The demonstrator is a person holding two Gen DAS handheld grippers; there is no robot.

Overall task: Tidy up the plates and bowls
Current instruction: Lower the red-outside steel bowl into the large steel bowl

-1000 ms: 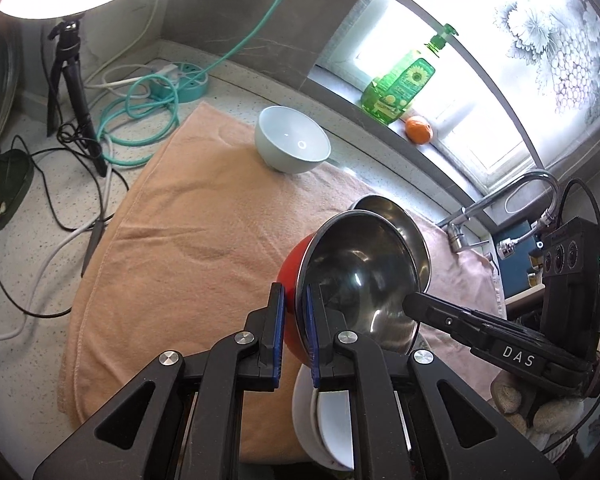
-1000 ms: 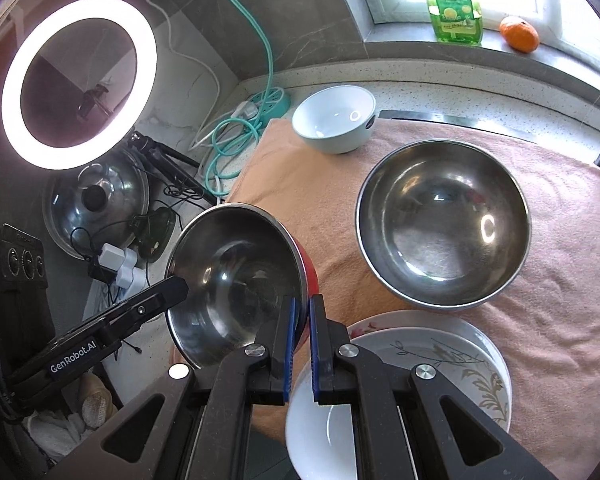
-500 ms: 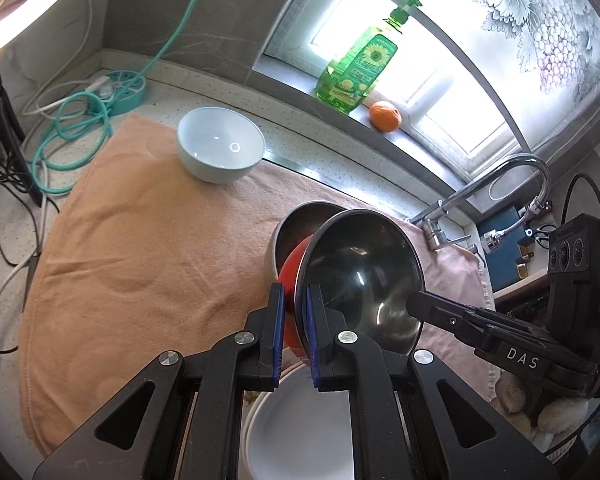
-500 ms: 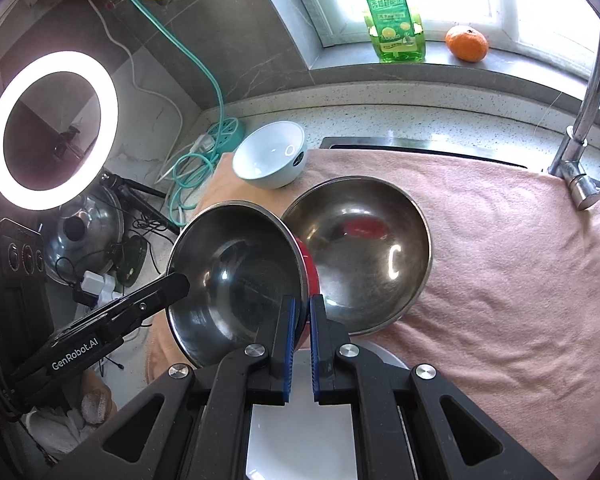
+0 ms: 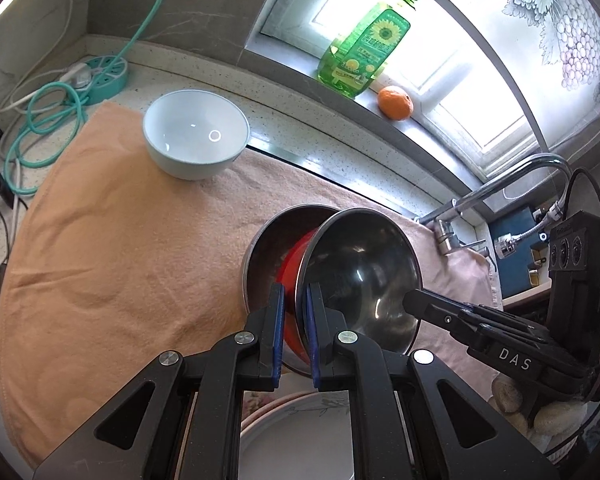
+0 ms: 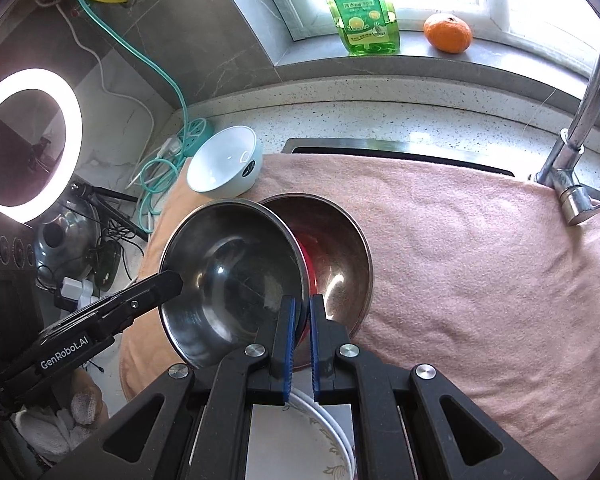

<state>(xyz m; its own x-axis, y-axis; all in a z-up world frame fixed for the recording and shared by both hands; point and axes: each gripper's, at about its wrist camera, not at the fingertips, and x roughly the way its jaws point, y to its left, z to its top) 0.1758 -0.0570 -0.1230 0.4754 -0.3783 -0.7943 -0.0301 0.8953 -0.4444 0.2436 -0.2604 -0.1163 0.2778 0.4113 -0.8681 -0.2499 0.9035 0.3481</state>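
A bowl, red outside and steel inside (image 5: 360, 272) (image 6: 232, 272), hangs tilted between my two grippers. My left gripper (image 5: 294, 304) is shut on its near rim, and my right gripper (image 6: 302, 312) is shut on the opposite rim. Each gripper's finger also shows in the other view, the right gripper (image 5: 420, 304) and the left gripper (image 6: 172, 284). The held bowl overlaps a larger steel bowl (image 5: 266, 248) (image 6: 340, 248) resting on the peach towel (image 5: 100, 260). A white bowl (image 5: 196, 140) (image 6: 224, 164) stands at the towel's far left corner. Stacked plates (image 5: 292, 432) (image 6: 312, 440) lie under the grippers.
A faucet (image 6: 580, 120) rises at the right, beyond the towel. A green soap bottle (image 5: 360, 52) and an orange (image 5: 395, 103) sit on the windowsill. Teal hose and cables (image 5: 40, 120) lie left of the towel, near a ring light (image 6: 28, 140).
Both grippers carried the red bowl away from the plates and the left edge of the towel. It now hangs over the large steel bowl, which it was beside a second ago.
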